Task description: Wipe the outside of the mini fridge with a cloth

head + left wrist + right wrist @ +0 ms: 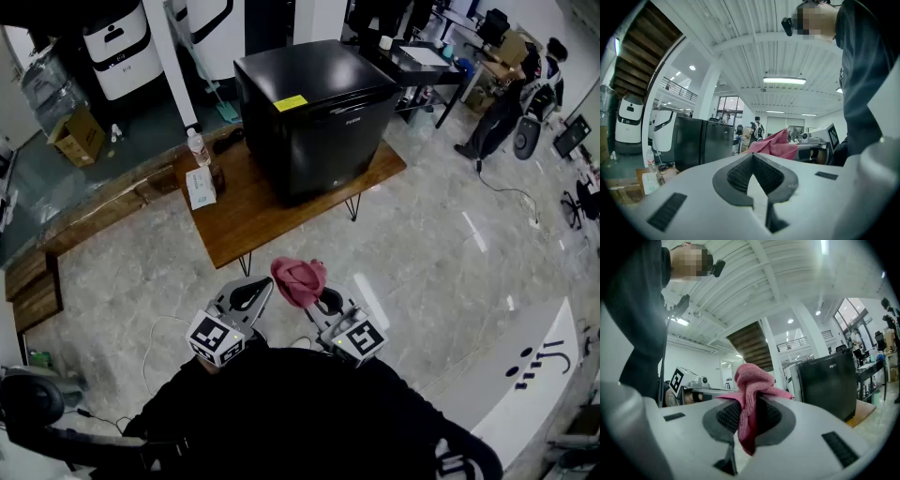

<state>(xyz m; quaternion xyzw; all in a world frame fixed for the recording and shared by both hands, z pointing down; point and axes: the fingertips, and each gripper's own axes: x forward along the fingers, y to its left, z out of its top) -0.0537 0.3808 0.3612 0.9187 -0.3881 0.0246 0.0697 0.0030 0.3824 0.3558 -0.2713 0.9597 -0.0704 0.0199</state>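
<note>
A black mini fridge (pixel 314 112) stands on a low wooden table (pixel 246 217); it also shows in the left gripper view (pixel 701 140) and the right gripper view (pixel 827 383). My right gripper (pixel 322 298) is shut on a pink cloth (pixel 298 279), bunched up between its jaws (pixel 749 394). That cloth appears at the right of the left gripper view (pixel 773 144). My left gripper (pixel 251 295) is shut with nothing in it. Both grippers are held close to my body, well short of the table, pointing upward.
A water bottle (pixel 198 147) and a paper card (pixel 201 187) sit on the table left of the fridge. A cardboard box (pixel 77 134) and white machines (pixel 120 42) stand at the back left. A person (pixel 502 103) is at a desk far right. A white counter (pixel 534 375) lies lower right.
</note>
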